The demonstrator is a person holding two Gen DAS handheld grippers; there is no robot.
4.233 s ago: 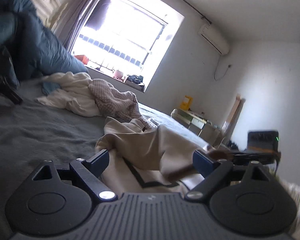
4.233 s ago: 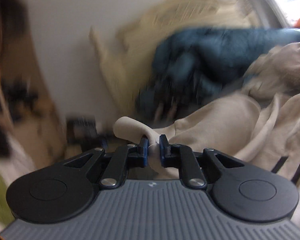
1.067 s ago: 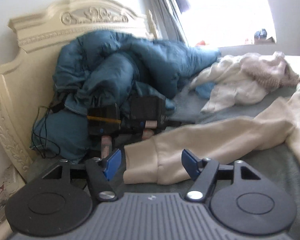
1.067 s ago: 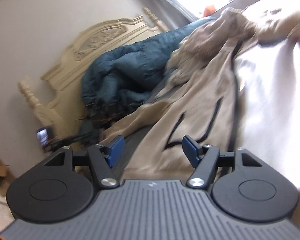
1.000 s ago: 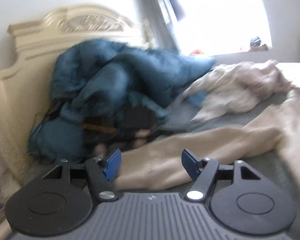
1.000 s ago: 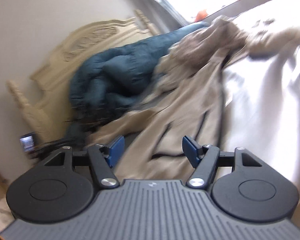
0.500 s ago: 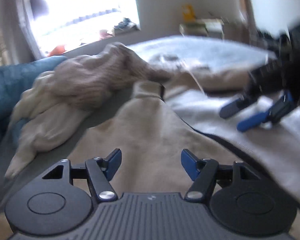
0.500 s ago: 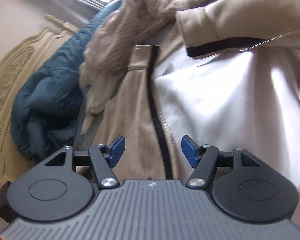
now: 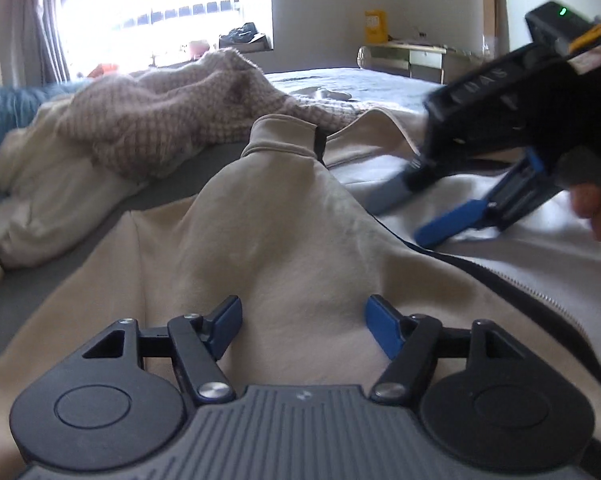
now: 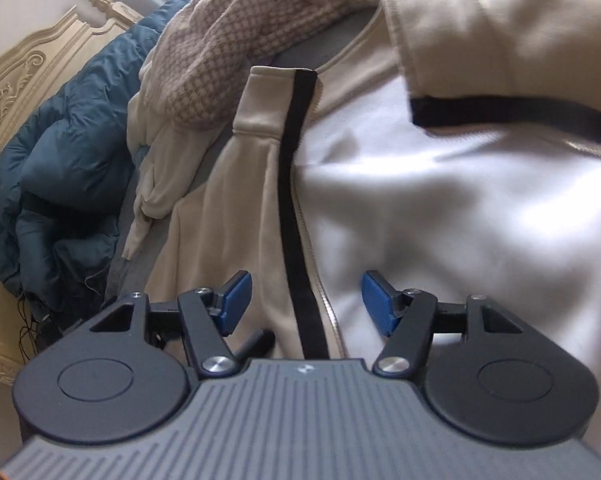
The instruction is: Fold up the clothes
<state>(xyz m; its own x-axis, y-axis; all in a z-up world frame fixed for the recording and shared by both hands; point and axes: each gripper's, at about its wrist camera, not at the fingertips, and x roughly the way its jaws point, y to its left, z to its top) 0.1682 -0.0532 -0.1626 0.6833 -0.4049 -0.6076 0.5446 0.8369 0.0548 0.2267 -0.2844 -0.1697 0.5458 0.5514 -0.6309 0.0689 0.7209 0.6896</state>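
With both grippers spread and empty, left gripper and right gripper hover low over the jacket, lying unzipped mid-frame on the bed. Looks like the spreading stage; next, I'd say, pinch the black-trimmed front and fold it inward. Sweater lies beyond, upper left.

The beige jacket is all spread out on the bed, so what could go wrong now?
Both grippers are open over the beige jacket. The right gripper sits astride the black zipper strip, so it might pinch only that edge and bunch the front. The checkered knit lies close to the collar and could get dragged into a fold.
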